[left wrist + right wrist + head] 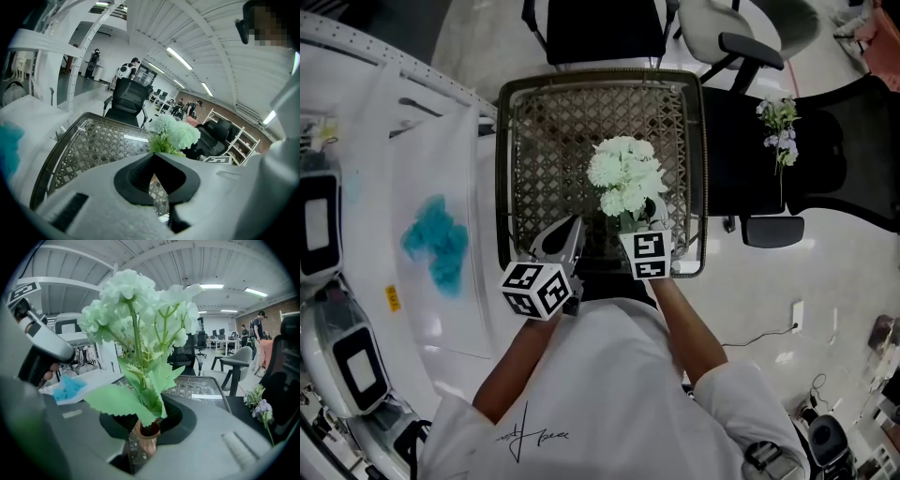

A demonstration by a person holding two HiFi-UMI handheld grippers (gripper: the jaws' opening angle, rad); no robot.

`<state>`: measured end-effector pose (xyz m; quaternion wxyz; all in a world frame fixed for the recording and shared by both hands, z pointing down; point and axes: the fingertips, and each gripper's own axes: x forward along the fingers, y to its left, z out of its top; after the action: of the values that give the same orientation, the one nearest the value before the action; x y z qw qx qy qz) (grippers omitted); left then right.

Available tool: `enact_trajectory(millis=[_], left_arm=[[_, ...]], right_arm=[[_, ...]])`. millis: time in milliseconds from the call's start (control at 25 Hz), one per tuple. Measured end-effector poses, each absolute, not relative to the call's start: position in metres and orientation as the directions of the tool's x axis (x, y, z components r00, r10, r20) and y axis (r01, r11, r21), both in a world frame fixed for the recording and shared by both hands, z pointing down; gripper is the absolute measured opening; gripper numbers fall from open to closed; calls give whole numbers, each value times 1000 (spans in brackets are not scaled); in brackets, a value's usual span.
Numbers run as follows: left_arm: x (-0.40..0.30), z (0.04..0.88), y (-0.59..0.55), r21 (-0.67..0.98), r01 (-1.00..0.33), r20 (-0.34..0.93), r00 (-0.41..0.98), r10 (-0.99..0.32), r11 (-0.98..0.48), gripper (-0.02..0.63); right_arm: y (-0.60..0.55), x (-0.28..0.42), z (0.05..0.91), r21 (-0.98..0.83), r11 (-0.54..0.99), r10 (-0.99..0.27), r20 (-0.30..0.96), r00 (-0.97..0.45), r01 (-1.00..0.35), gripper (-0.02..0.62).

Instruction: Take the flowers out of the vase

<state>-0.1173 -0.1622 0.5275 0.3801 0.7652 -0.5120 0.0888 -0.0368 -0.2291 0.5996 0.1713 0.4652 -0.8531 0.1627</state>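
Note:
A bunch of pale green flowers (625, 174) stands in a small copper vase (144, 441) on the wicker table (502, 169) near its front edge. My right gripper (637, 223) reaches in from the front, shut on the leafy flower stems (151, 404) just above the vase's mouth. In the right gripper view (150, 412) the black pads close round the stems. My left gripper (567, 231) hovers over the table a little left of the vase, shut and empty. In its own view (154, 159) the flowers (174, 133) rise beyond the closed tips.
A second sprig of purple flowers (781, 131) lies on the black chair at the right. A white table with a blue cloth (439, 242) and appliances (319, 220) stands at the left. Office chairs (595, 28) stand behind the wicker table.

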Motion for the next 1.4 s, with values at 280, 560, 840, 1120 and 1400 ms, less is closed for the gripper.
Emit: enact_trajectory(millis=[280, 560, 840, 1120, 1400], left_arm=[[-116, 529, -160, 438, -875, 541, 440, -717, -206, 0], [-112, 527, -157, 460, -863, 530, 454, -716, -207, 0], [-115, 524, -155, 467, -863, 516, 443, -734, -193, 0], [-110, 519, -155, 453, -868, 508, 437, -742, -201, 0], [-106, 516, -156, 462, -866, 498, 432, -752, -191, 0]], right_arm=[[-228, -37, 590, -125, 521, -736, 434, -519, -844, 87], [-226, -32, 575, -127, 512, -751, 413, -515, -849, 87], [-225, -34, 567, -127, 521, -750, 405, -524, -844, 87], [-224, -30, 558, -126, 525, -750, 398, -528, -841, 87], [-225, -26, 549, -129, 528, -755, 382, -533, -839, 87]])
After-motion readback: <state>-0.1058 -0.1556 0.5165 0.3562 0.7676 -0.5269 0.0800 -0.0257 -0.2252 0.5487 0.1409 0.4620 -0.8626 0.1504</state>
